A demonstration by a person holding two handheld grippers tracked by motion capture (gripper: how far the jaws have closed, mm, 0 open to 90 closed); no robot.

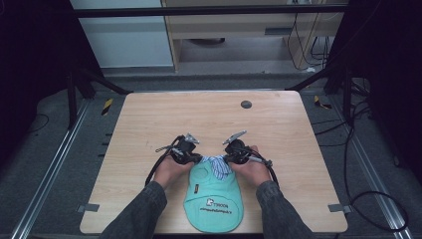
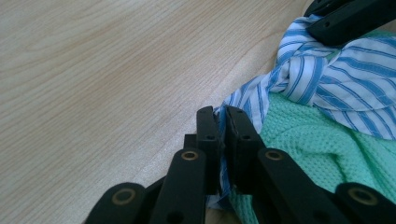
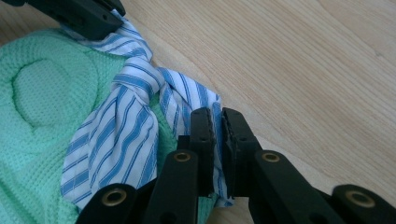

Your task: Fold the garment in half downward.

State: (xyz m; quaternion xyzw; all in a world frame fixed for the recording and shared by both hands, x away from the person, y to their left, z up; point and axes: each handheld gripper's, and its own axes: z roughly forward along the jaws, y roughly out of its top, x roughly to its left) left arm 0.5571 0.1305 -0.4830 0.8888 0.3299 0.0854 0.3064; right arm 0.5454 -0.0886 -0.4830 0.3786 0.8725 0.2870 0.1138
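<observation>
left gripper point(image 2: 219, 116) | right gripper point(image 3: 217, 116) | jaws pinch striped ties point(image 3: 121, 121) (ends hidden) | bib point(image 1: 214, 196)

Bare wood is left open across the far half and both sides of the table point(image 1: 209, 107). Near the front edge, passage is blocked by the green bib point(image 1: 214, 196), flanked by both forearms.

Both grippers' jaws closed, side by side.
</observation>
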